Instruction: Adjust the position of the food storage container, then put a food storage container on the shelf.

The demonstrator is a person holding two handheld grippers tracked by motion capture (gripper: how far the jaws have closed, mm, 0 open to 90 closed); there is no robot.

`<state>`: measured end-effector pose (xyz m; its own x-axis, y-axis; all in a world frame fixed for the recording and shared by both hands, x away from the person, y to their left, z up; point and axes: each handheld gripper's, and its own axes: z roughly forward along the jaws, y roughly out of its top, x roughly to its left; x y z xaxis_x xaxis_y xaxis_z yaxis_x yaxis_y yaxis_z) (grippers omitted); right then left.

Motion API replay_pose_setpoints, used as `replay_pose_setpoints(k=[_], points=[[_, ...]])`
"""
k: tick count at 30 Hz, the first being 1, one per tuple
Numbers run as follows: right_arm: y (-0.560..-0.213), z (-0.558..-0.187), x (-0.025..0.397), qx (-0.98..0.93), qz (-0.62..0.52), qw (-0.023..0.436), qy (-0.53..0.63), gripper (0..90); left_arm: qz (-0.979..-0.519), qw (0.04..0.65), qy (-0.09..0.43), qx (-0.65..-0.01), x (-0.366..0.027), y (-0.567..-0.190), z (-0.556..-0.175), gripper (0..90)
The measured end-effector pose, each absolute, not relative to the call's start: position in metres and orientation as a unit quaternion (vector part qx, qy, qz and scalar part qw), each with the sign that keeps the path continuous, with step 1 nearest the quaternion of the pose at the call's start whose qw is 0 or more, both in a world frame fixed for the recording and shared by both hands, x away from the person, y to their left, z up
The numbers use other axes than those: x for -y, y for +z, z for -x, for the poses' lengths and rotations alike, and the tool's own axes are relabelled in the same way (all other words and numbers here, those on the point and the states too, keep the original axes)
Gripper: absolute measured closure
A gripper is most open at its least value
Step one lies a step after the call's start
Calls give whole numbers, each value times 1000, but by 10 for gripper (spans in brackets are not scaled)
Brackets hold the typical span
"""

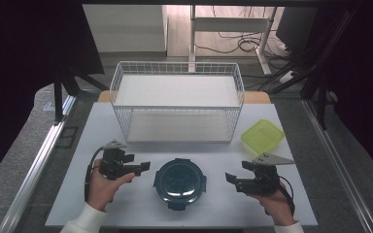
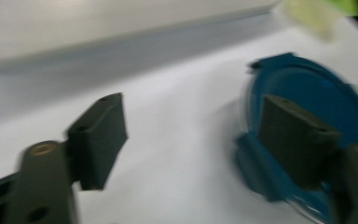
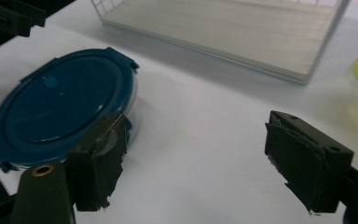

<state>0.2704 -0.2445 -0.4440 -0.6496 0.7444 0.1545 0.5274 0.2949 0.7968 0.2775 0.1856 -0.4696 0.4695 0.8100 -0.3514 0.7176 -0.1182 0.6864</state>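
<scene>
White table (image 1: 102, 126): our round blue container (image 1: 179, 177) sits near its front edge. Left gripper (image 1: 143, 166) and right gripper (image 1: 231, 178) flank it, both spread, holding nothing.

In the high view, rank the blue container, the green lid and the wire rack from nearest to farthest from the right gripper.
1. Blue container, just to the left of the right gripper, at table centre.
2. Green lid, behind it, near the right edge.
3. Wire rack, at the back.

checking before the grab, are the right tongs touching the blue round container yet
Apart. The high view shows bare white table between the right tongs and the blue round container. The right tongs stand open beside it.
</scene>
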Motion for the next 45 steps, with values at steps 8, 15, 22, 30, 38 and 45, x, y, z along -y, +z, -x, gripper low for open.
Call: replay_pose_setpoints(k=[8, 15, 22, 30, 38, 45], points=[[-450, -269, 229, -796, -397, 79, 451, 176, -751, 430, 16, -500, -180, -472, -273, 127], [-460, -268, 212, -792, -411, 34, 450, 142, -741, 453, -37, -494, -179, -478, -275, 90], [-467, -275, 196, -785, -429, 4, 448, 142, -734, 463, -69, -492, -176, -488, -277, 80], [-485, -277, 178, -779, -458, -30, 426, 140, -730, 468, -114, -485, -164, -501, -279, 110], [-499, -280, 171, -760, -487, -68, 425, 131, -742, 447, -129, -483, -146, -511, -280, 114], [-508, -284, 163, -742, -507, -109, 426, 125, -729, 447, -161, -493, -143, -521, -281, 146]])
